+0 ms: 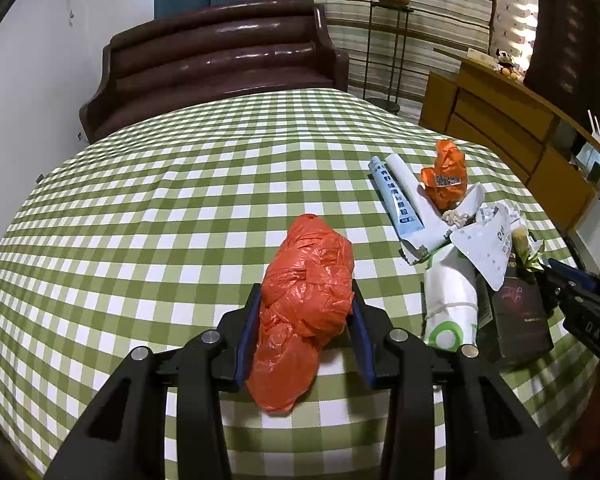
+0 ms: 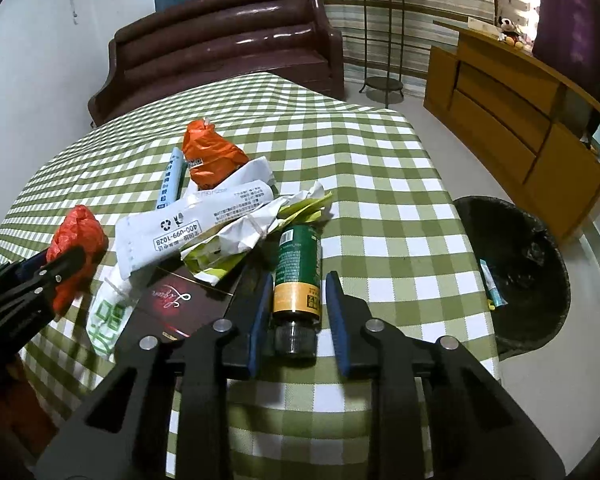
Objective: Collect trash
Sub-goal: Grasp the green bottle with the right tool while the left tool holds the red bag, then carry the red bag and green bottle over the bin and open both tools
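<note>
The right gripper (image 2: 298, 294) straddled a green bottle (image 2: 298, 270) lying on the checked tablecloth (image 2: 380, 208), its pads beside it with gaps showing; a black bin (image 2: 540, 280) stood alongside

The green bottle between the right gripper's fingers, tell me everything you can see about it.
The green bottle lies on its side on the checked tablecloth, black ribbed cap toward the camera. Its body is dark green with a barcode and small print, then a yellow-orange band near the neck. It looks like glass or hard plastic. It sits between the right gripper fingers; a narrow gap shows on each side. Its far end reaches the crumpled paper trash.
</note>
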`<act>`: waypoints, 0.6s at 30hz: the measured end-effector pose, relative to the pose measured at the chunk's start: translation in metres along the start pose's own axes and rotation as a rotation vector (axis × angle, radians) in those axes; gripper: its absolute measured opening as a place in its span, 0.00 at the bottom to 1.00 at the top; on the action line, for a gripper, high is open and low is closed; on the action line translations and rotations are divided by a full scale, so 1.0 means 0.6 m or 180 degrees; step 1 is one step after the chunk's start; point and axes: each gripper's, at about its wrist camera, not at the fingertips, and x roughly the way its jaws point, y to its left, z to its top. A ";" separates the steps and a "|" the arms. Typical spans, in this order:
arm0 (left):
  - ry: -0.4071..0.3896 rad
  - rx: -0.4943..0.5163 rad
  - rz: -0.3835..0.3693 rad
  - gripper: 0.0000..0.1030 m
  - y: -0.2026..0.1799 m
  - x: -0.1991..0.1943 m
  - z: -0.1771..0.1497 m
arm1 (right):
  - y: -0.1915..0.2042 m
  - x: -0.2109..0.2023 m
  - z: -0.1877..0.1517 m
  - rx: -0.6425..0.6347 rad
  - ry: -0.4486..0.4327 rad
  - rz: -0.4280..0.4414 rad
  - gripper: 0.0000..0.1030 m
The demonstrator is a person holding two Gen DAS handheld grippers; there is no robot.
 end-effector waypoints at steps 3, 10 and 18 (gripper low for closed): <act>-0.0005 -0.0030 0.0007 0.42 0.001 0.002 0.002 | 0.001 0.002 -0.001 -0.0007 -0.0005 -0.0001 0.23; 0.0071 0.0013 -0.0041 0.49 -0.002 0.009 0.003 | 0.000 0.000 -0.003 -0.0027 -0.0037 0.0013 0.23; 0.0037 -0.0004 -0.0004 0.38 -0.003 0.010 0.002 | -0.007 -0.008 -0.007 -0.0017 -0.0079 0.0015 0.23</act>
